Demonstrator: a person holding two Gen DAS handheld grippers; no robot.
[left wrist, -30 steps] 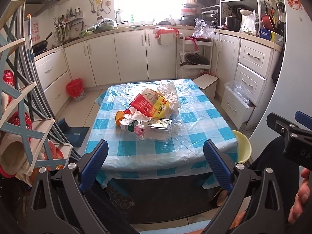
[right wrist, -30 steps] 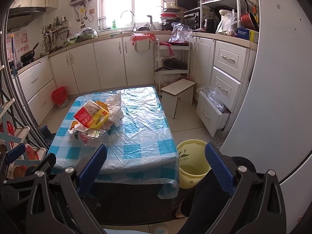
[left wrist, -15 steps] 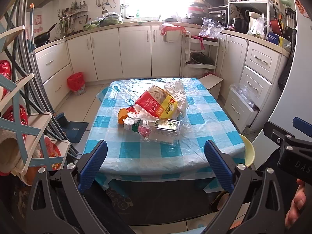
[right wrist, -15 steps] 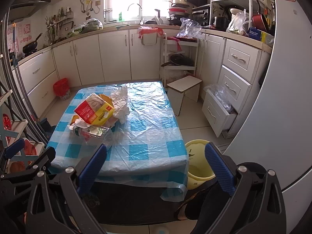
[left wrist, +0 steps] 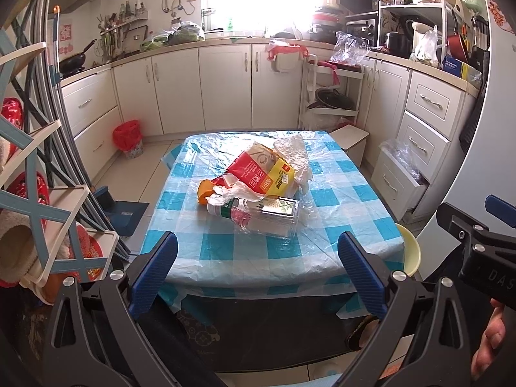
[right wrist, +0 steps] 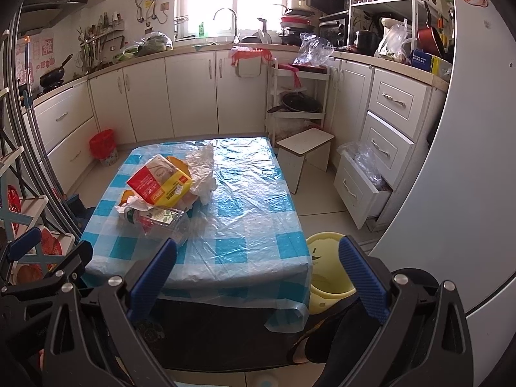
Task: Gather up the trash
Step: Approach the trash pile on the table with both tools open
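A heap of trash lies on the blue-checked table (left wrist: 338, 225) (right wrist: 258, 242): a red and yellow carton (left wrist: 261, 174) (right wrist: 159, 183), a clear plastic bottle (left wrist: 261, 216) (right wrist: 158, 221) lying on its side, crumpled white plastic (left wrist: 293, 154) (right wrist: 203, 167) and an orange piece (left wrist: 206, 190). A yellow bin (right wrist: 329, 271) (left wrist: 409, 254) stands on the floor at the table's near right corner. My left gripper (left wrist: 258, 261) is open and empty, short of the table's near edge. My right gripper (right wrist: 258, 261) is open and empty, also short of that edge.
A red bin (left wrist: 127, 138) stands by the far-left cabinets. A small white stool (right wrist: 306, 145) and an open drawer (right wrist: 361, 187) are right of the table. A rack (left wrist: 38, 193) stands at the left. White cabinets line the back.
Both grippers have moved forward toward the table and risen a little; the trash heap looks larger and closer. Both stay open.
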